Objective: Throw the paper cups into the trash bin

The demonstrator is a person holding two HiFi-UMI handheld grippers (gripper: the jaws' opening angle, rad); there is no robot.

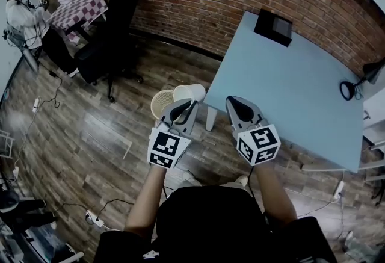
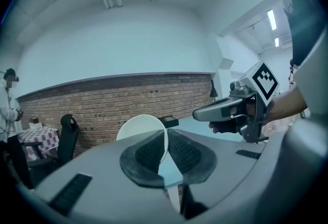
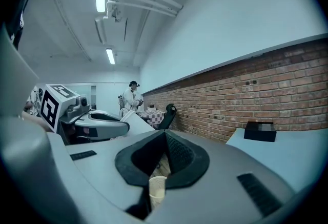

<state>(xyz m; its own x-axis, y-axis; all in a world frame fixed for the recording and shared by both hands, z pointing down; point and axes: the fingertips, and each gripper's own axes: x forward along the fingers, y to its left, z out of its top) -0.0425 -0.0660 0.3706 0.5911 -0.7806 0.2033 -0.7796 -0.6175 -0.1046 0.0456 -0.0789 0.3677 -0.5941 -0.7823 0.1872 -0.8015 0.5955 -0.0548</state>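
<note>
Over by the trash bin (image 1: 159, 101) on the floor, the left gripper (image 1: 183, 106) had its jaws pinched on the rim of a white paper cup (image 1: 190, 92), held up just beside the bin's mouth. Right gripper (image 1: 240, 107) was farther from the bin, jaws closed on nothing.

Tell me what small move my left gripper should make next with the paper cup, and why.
Probably ease the left gripper a little to the left, so the paper cup sits over the trash bin, before opening. Its jaws pinch the cup's rim, and in the head view the cup appears just right of the bin's mouth.
</note>
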